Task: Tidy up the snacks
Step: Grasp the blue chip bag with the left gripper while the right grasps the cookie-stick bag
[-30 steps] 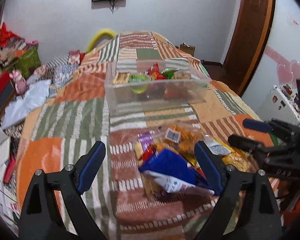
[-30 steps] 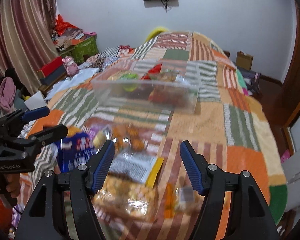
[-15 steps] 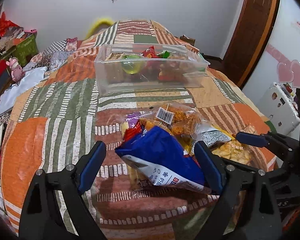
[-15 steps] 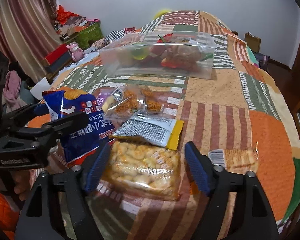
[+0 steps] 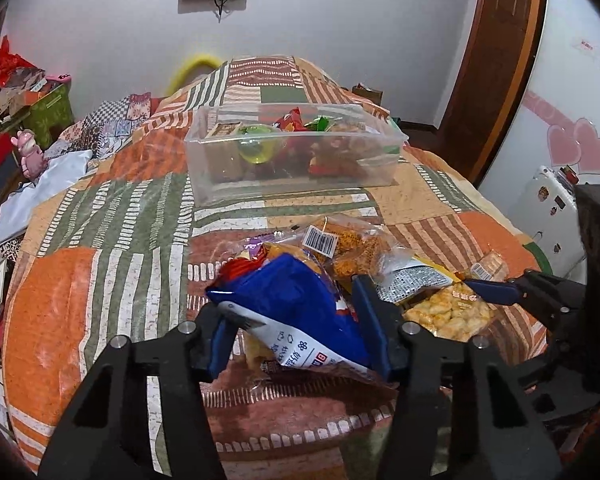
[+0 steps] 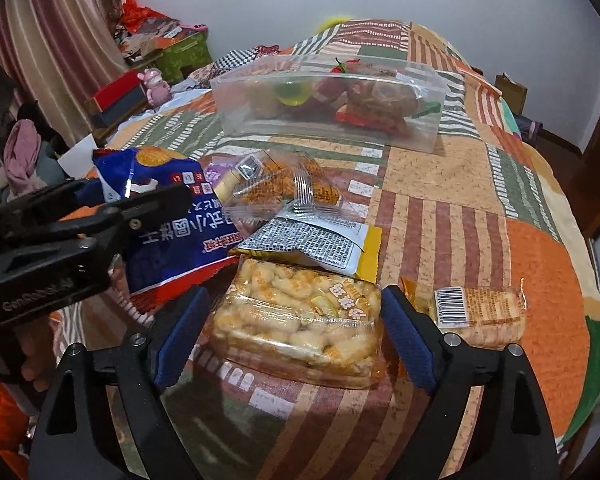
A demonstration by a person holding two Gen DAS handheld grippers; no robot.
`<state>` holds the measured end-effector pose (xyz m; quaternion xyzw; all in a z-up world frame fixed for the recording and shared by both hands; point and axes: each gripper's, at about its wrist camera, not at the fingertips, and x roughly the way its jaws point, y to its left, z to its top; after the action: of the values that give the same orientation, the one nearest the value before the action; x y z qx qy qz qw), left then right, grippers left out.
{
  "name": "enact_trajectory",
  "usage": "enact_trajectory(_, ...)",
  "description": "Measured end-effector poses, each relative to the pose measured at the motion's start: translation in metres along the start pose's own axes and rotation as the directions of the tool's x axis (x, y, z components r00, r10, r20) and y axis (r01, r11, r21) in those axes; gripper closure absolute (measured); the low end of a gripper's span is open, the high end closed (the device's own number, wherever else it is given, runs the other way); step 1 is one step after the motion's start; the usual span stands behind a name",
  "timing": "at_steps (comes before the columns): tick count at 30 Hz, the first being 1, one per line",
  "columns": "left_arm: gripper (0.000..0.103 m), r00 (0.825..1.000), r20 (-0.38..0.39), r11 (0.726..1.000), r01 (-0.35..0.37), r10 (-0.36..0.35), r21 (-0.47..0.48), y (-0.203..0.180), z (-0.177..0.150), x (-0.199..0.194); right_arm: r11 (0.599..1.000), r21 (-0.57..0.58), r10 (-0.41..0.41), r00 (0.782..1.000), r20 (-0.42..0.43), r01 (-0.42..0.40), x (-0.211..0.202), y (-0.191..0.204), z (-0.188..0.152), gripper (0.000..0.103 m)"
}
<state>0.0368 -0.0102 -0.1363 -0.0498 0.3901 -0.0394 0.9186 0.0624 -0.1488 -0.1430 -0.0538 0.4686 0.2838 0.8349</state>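
Right wrist: patchwork bedspread [image 6: 452, 184] (snack-strewn), curtain [image 6: 60, 32] beyond.

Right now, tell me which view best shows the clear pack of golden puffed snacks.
Right wrist: the clear pack of golden puffed snacks lies whole between the open right gripper fingers. Left wrist shows only part.

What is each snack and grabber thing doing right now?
Left tool: shut on the blue chip bag.
Blue chip bag: pinched, crumpled.
Right tool: open, straddling the puff pack.
Puff pack: sealed, flat on the quilt.
Clear bin: lidless, partly filled with snacks.
Wafer pack: sealed, lying apart.
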Motion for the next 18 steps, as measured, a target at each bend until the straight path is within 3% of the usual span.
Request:
enact_trajectory(6,0.059,1.000,0.016,1.000,0.006,-0.006,0.012,-0.003,0.003,-0.006,0.997,0.055,0.054,0.998,-0.020,-0.053,0.008,-0.011,-0.003,0.022)
enact_trajectory(18,0.064,0.996,0.089,1.000,0.010,-0.012,0.017,-0.002,0.014,-0.021,0.996,0.091,0.007,0.997,0.078,-0.014,-0.020,-0.021,0.005,0.024)
